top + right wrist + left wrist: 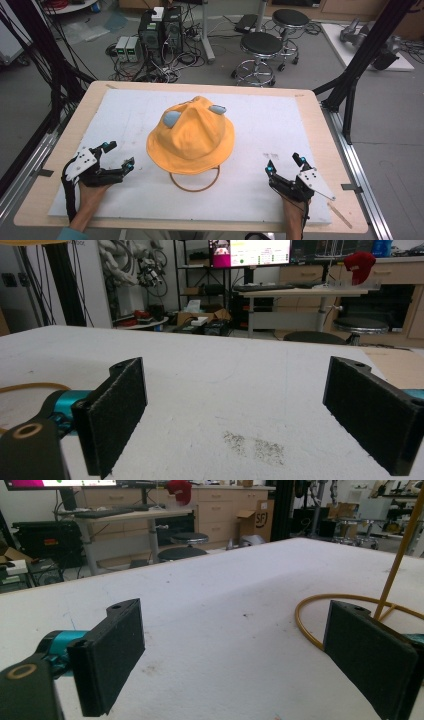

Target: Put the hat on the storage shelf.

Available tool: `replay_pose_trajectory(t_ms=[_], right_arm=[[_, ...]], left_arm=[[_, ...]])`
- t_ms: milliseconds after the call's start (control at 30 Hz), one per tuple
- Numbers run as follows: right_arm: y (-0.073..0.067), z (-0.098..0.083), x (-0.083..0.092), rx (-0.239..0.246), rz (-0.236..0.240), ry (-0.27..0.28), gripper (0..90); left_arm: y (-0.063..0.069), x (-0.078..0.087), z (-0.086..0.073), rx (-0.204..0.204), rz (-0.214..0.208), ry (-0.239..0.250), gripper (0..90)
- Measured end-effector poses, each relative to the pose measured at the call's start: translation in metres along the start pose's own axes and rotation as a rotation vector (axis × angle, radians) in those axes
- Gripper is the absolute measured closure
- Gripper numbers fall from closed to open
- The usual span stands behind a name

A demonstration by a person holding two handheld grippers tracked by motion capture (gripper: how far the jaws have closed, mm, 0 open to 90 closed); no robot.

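The left gripper (pixel 119 155) rests low on the white mat (pixel 125 115), jaws spread wide with nothing between them. Just beyond its right-hand jaw lies the yellow ring base (pixel 320 605) of a stand, its rod rising to the yellow hat (pixel 192 137). The right gripper (pixel 285 164), likewise spread and empty, sits well apart from the hat, with a dark smudge (pixel 255 446) on the mat between its jaws.

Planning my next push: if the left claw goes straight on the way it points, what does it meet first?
Probably the yellow ring base of the hat stand, just ahead of the open left claw, at its right side; depth is uncertain, so it may slide past over bare white mat.
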State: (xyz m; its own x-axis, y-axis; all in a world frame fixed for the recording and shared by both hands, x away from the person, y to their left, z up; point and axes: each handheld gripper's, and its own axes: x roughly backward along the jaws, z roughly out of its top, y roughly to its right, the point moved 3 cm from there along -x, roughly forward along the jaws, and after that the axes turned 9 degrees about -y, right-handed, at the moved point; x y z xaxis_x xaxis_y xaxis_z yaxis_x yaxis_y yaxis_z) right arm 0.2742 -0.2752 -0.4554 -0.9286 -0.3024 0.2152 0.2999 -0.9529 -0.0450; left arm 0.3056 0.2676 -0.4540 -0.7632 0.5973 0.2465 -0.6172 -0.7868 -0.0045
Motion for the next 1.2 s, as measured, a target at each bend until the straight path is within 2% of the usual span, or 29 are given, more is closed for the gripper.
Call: replay_pose_trajectory(t_ms=[400,1200], right_arm=[[0.0008,0.0001,0.0001,0.0,-0.002,0.007,9.3],[0.0009,0.0,0.0002,0.0,-0.001,0.009,9.3]], left_arm=[[-0.002,0.0019,-0.0006,0.028,-0.004,0.02,10.1],[-0.0029,0.0041,-0.0012,0.035,-0.002,0.029,10.2]])
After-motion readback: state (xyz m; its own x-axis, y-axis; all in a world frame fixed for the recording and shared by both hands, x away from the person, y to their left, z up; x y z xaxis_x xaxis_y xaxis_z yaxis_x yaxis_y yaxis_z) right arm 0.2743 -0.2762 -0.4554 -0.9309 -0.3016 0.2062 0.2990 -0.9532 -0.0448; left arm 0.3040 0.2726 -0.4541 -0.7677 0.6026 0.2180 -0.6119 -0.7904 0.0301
